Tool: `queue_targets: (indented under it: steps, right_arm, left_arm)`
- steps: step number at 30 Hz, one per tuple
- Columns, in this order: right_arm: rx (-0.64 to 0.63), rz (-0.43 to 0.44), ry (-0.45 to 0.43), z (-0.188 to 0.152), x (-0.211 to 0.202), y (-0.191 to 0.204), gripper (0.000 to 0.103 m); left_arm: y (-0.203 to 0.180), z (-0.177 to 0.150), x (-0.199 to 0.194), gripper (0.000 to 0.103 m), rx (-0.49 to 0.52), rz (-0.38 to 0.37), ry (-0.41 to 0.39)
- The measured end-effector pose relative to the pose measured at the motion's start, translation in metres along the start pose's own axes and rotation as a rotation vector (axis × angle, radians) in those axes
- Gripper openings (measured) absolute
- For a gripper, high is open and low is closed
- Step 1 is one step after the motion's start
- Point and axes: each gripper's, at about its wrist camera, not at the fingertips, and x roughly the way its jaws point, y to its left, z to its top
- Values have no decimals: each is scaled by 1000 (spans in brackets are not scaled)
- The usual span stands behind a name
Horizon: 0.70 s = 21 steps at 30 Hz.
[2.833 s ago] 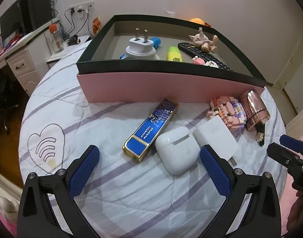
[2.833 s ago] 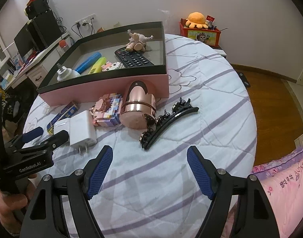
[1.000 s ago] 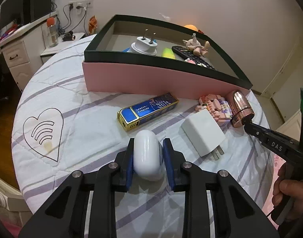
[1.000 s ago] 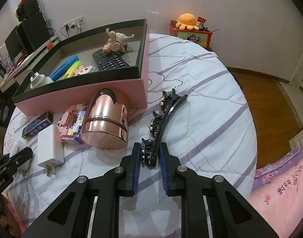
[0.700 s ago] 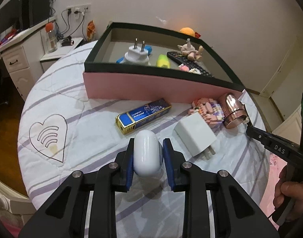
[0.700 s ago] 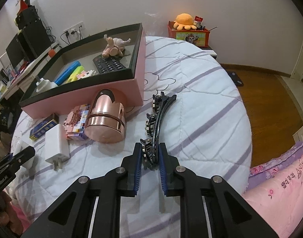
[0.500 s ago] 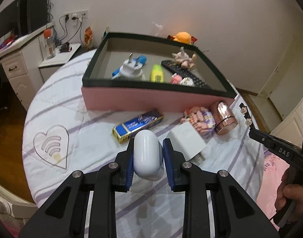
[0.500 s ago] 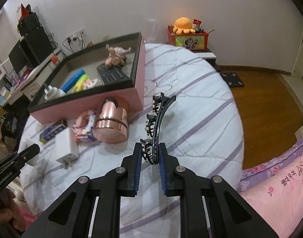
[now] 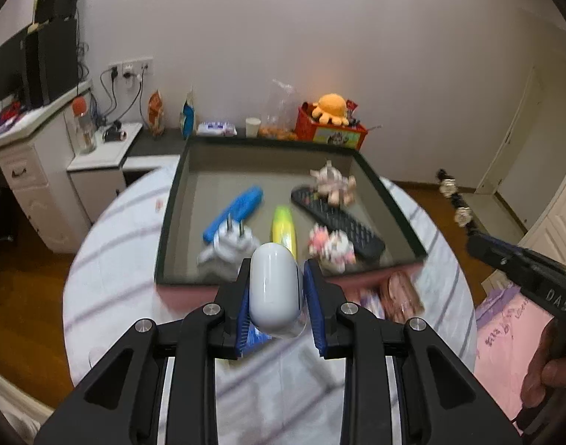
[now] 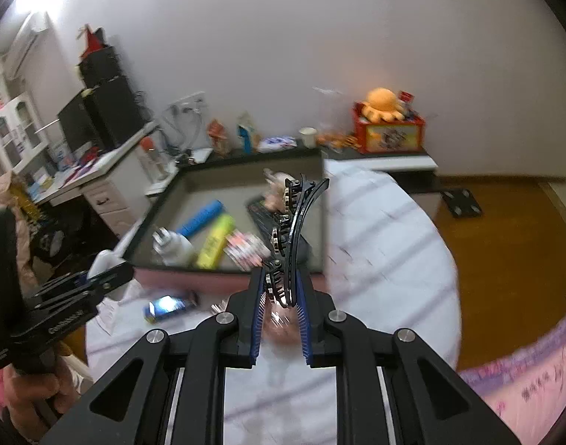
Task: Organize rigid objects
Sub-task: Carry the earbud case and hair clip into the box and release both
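Plain white wall (image 9: 320, 37), wooden floor (image 10: 505, 222), white desk (image 9: 30, 155) with dark monitor (image 9: 8, 70) at left.

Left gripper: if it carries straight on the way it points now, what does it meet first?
Probably the white plug adapter or yellow highlighter inside the box, just beyond the held white case; blur leaves depth uncertain.

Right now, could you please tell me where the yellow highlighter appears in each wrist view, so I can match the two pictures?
Left wrist view: the yellow highlighter lies in the tray near picture centre, just above the white earbud case.
Right wrist view: the highlighter lies left of centre, left of the black hair clip.
Shared landmark: the blue marker lies just to its left in both.
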Motion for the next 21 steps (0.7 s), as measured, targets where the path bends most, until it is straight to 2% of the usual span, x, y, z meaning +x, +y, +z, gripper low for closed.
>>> queue_targets:
  steps: [6,11,16,21]
  right_arm:
    - [-39,64,29,34,50,21,16]
    - [-61,98,100,42,100,33,16]
    - [-62,111,174,41,141,34,16]
    - [-70,99,230,40,166,34,16]
  left_arm:
    - [11,47,29,27,2,6,-16]
    - [24,74,77,27,-3,21,16]
    - [37,84,123,27,-26,25,80]
    - [42,81,153,27,-39,28,138]
